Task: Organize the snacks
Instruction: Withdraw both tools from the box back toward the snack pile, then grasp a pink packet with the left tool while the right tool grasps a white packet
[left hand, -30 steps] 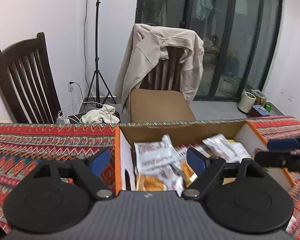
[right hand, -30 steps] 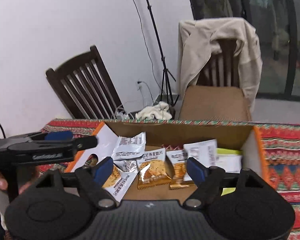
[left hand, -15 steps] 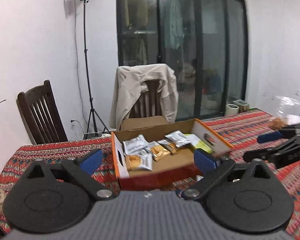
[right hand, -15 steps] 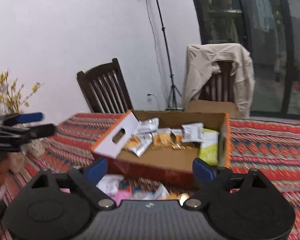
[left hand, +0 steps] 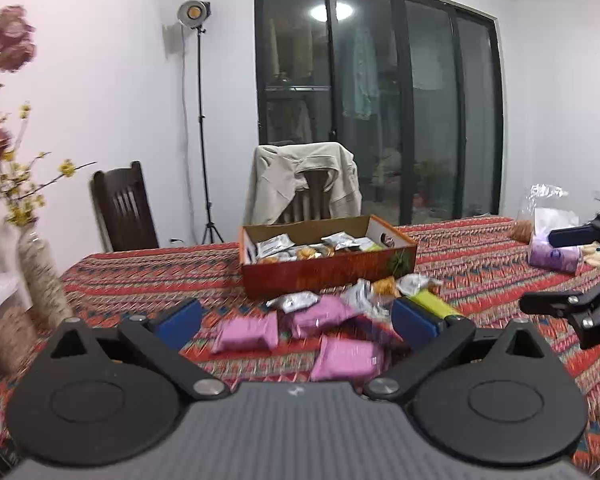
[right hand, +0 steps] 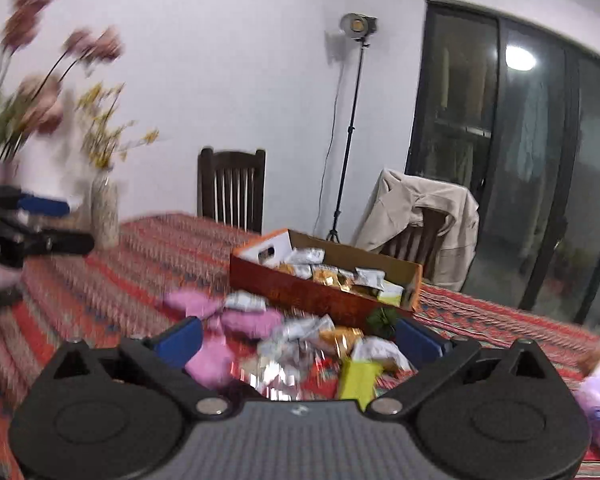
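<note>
- Hovering over the surface (left hand: pixel 140 276): left hand-held gripper (left hand: pixel 298 316) and right hand-held gripper (right hand: pixel 298 334), jaws of both just opened wide apart, nothing clamped.
- Cardboard box (left hand: pixel 324 276) mid-surface, toward the far edge, holds several snack packets (left hand: pixel 276 245).
- Loose pink packets (left hand: pixel 246 334), silver packets (left hand: pixel 296 301) and a yellow-green packet (left hand: pixel 434 305) lie heaped just before the box's near wall.

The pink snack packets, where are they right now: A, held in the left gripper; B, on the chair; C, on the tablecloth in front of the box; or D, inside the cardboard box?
C: the pink snack packets lie on the tablecloth before the cardboard box.
</note>
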Demonstrator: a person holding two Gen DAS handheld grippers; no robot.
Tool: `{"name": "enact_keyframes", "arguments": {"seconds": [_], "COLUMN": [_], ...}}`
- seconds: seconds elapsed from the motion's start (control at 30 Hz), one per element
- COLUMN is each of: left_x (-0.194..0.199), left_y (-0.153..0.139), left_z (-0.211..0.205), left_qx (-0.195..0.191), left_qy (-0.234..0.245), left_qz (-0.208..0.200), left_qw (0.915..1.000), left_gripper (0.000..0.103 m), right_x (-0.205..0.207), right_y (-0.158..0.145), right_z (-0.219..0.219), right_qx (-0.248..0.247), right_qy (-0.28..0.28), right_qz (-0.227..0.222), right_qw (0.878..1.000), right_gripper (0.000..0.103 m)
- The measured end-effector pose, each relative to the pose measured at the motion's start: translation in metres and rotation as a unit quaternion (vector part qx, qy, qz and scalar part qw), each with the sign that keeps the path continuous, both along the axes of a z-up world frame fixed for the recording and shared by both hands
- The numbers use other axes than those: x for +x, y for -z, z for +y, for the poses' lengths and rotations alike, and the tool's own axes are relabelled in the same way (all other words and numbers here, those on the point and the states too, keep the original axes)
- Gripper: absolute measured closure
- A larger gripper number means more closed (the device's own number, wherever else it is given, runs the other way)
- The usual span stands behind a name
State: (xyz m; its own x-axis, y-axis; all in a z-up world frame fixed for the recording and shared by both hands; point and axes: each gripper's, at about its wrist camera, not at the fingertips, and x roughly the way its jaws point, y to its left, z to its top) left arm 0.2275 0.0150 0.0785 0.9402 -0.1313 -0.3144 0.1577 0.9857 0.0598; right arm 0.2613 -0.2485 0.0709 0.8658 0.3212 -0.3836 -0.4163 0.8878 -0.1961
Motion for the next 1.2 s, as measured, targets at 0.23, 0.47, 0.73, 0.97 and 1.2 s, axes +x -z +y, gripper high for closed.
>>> {"name": "enact_keyframes", "arguments": {"seconds": [0.23,0.47,0.73,0.97,1.2], "left_x": [-0.069,-0.104,-0.103,-0.074,-0.008], "left_y": [0.028,0.052,0.052,0.061,0.073], "left_z": [0.006,0.023,0.035,0.026,0.003], "left_qx": [0.021,0.012,-0.012,-0.009,-0.015], "left_qy": [-0.044,-0.076,-0.077,-0.059,-0.016], "left_qz": [-0.001,0.027,0.029,0.052,0.093], "left_qw": [0.9988,0.9967,0.9965,0.9969,0.9954], "left_gripper": [0.000,0.000,0.000,0.000,0.000], "right_x": [-0.075,-0.122,-0.125,-0.106,-0.061], "right_y": [0.030,0.059,0.064,0.070,0.073], "right_z": [0.016,0.010,0.015,0.014,0.003], "right_qx": [-0.066,-0.004,-0.028,-0.026,-0.013], "right_qy": [0.018,0.044,0.066,0.078,0.102], "right_qz": [-0.007,0.064,0.061,0.077,0.087], "right_qw": [0.998,0.997,0.996,0.994,0.991], "right_gripper": [0.000,0.000,0.000,0.000,0.000]}}
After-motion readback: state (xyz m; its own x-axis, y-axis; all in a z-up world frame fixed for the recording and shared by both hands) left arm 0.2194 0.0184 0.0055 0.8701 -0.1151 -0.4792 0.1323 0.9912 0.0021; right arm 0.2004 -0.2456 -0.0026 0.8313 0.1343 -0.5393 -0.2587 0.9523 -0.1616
